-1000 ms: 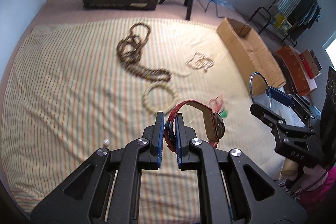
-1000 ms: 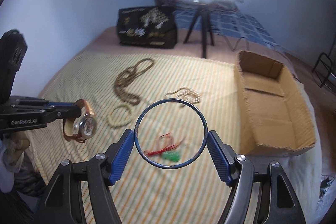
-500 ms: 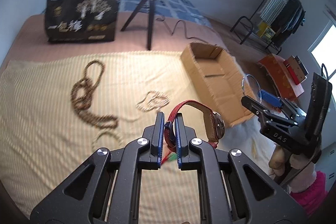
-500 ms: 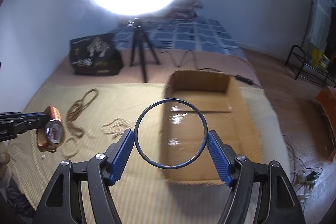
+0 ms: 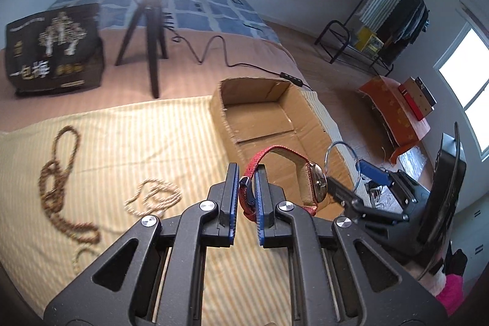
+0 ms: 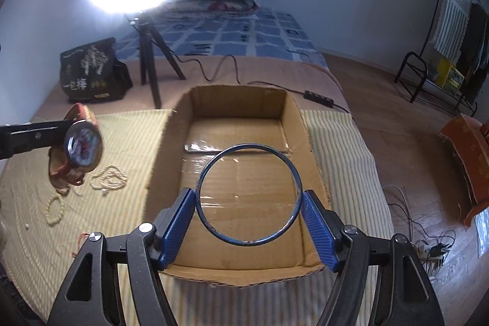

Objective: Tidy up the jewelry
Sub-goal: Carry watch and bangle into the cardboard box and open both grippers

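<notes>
My left gripper is shut on the red strap of a wristwatch and holds it in the air at the near left edge of an open cardboard box. In the right wrist view the watch hangs left of the box. My right gripper is shut on a thin blue metal bangle and holds it above the box's empty floor. The bangle also shows in the left wrist view.
On the striped cloth lie a brown bead necklace, a pale bead strand and a cream bracelet. A ring-light tripod and a black bag stand behind. A cable runs behind the box.
Both grippers have swung right from over the cloth toward the box. The bangle now hangs over the box floor, and the watch is at the box's left edge.
</notes>
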`<state>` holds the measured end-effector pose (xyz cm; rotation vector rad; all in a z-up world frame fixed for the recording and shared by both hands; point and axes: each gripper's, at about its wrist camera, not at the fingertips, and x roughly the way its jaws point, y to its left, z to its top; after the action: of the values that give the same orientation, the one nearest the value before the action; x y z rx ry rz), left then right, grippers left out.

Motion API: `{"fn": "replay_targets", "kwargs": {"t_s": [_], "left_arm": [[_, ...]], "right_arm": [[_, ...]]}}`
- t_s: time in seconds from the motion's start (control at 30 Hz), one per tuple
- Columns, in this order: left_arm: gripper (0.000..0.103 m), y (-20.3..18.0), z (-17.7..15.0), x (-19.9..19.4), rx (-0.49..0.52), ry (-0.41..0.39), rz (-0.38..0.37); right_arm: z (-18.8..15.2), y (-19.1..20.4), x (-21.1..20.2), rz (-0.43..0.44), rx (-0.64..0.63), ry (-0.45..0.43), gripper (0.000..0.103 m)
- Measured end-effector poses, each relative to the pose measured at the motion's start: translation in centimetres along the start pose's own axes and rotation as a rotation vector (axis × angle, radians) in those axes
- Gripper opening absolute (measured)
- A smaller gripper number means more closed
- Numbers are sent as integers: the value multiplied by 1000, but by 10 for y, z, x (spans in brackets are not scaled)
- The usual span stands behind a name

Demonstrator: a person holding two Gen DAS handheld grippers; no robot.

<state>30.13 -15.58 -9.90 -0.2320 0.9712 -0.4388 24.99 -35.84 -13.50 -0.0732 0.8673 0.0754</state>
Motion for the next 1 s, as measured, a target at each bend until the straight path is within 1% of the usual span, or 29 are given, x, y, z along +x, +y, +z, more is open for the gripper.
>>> {"fn": "replay_targets", "kwargs": {"t_s": [0.07, 0.17, 0.23, 0.37, 0.53, 0.6, 0.63, 0.67, 0.7, 0.73, 0.77, 1.0], "left_arm": [[8, -5, 3, 11, 0, 11, -11], [8, -11, 6, 27, 3, 24, -9], [8, -11, 7, 37, -11, 38, -15], [8, -12, 8, 52, -37, 50, -15], [9, -13, 8, 64, -40, 61, -9], [11, -12, 8, 66, -41, 61, -10], [15, -11, 8, 66, -44, 60, -16], [19, -10, 8, 65, -47, 58, -26], [22, -10, 9, 63, -49, 52, -32], [27, -9, 10, 63, -50, 49, -30], [32, -9, 11, 60, -49, 42, -32], [33, -6, 14, 45, -25, 17, 6]], "right_arm": [[-2, -6, 5, -1, 12, 12, 73], [-7, -12, 11, 0, 23, 35, 73], [-10, -16, 16, -5, 26, 47, 73], [-15, -24, 22, -13, 43, 69, 73], [-16, -28, 24, -7, 51, 77, 73], [-17, -27, 25, -8, 48, 83, 74], [-18, -27, 26, -12, 44, 88, 76], [-17, -26, 27, -14, 40, 92, 80], [-17, -25, 28, -18, 37, 93, 83], [-17, -24, 27, -22, 35, 90, 89], [-18, -24, 26, -24, 33, 86, 91], [-18, -20, 20, -25, 21, 73, 91]]}}
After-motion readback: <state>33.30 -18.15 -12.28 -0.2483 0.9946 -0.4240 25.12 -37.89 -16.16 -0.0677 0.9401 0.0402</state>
